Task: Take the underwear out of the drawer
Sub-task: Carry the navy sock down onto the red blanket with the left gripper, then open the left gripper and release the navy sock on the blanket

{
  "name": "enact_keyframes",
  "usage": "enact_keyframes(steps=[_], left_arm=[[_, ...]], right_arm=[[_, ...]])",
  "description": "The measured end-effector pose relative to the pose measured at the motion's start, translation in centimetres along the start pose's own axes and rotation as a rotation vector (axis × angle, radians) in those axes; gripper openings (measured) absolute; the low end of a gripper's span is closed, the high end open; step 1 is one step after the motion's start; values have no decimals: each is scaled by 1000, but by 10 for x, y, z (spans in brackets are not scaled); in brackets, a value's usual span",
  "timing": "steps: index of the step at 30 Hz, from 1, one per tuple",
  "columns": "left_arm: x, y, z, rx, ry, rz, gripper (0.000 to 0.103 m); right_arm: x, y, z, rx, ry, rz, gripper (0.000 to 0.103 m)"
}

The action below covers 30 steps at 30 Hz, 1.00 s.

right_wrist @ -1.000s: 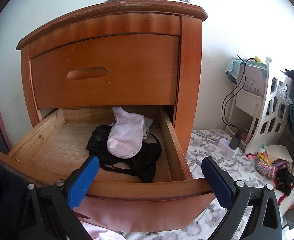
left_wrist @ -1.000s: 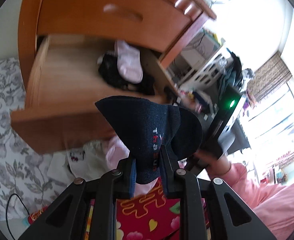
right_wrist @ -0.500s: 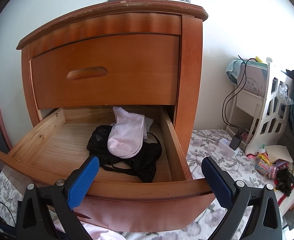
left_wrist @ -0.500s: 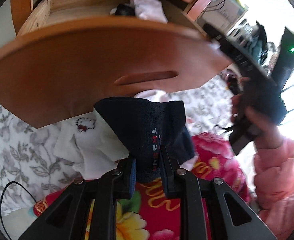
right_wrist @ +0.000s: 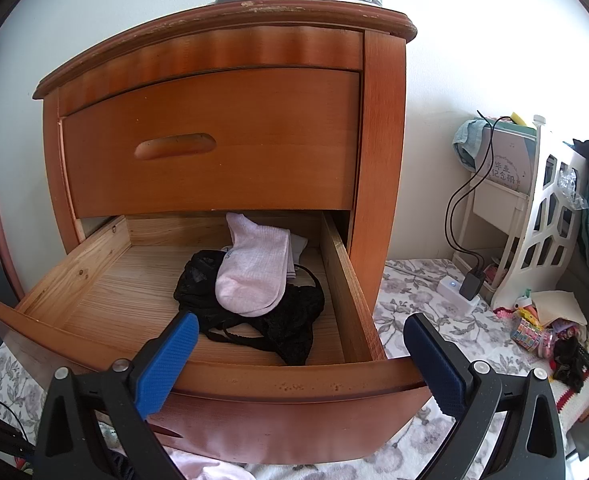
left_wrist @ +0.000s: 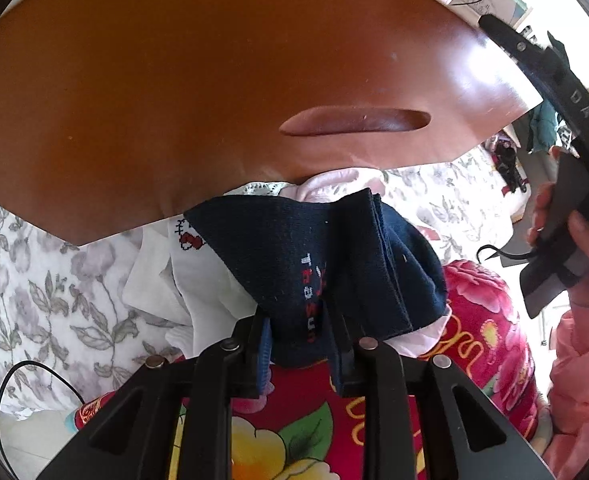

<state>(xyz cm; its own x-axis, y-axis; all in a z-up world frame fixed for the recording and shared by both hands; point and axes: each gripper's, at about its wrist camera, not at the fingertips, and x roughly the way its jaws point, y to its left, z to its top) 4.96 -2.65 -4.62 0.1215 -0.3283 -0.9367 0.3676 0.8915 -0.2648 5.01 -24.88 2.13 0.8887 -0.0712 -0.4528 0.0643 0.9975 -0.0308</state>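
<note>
My left gripper (left_wrist: 300, 322) points steeply down with a folded pair of navy socks (left_wrist: 294, 248) between its pads; the jaws are opening but still touch the fabric. The socks hang just over a pile of white clothes (left_wrist: 198, 284) and a pale pink garment (left_wrist: 334, 182) below the drawer front (left_wrist: 214, 100). My right gripper (right_wrist: 300, 322) is open and holds nothing, in front of the pulled-out bottom drawer (right_wrist: 254, 380). Inside the drawer lie pink socks (right_wrist: 254, 276) on top of black lace underwear (right_wrist: 294, 324).
A red floral blanket (left_wrist: 490, 320) lies right of the pile on a grey flowered sheet (left_wrist: 54, 300). A hand (left_wrist: 586, 252) in a pink sleeve grips the right tool. A white rack (right_wrist: 542, 216), a charger (right_wrist: 466, 288) and small clutter (right_wrist: 546, 328) stand right of the nightstand.
My left gripper has sunk and tipped downward with the navy socks, from above the drawer to below its front, close over the pile. The right gripper has stayed put.
</note>
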Motion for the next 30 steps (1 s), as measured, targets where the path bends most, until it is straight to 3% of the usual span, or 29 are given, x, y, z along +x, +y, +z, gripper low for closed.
enact_keyframes(steps=[17, 30], left_arm=[[8, 9, 1, -95, 12, -3, 39], [-34, -7, 3, -78, -103, 6, 58]], right_arm=[[0, 1, 0, 2, 7, -8, 103], [-1, 1, 1, 2, 17, -13, 103]])
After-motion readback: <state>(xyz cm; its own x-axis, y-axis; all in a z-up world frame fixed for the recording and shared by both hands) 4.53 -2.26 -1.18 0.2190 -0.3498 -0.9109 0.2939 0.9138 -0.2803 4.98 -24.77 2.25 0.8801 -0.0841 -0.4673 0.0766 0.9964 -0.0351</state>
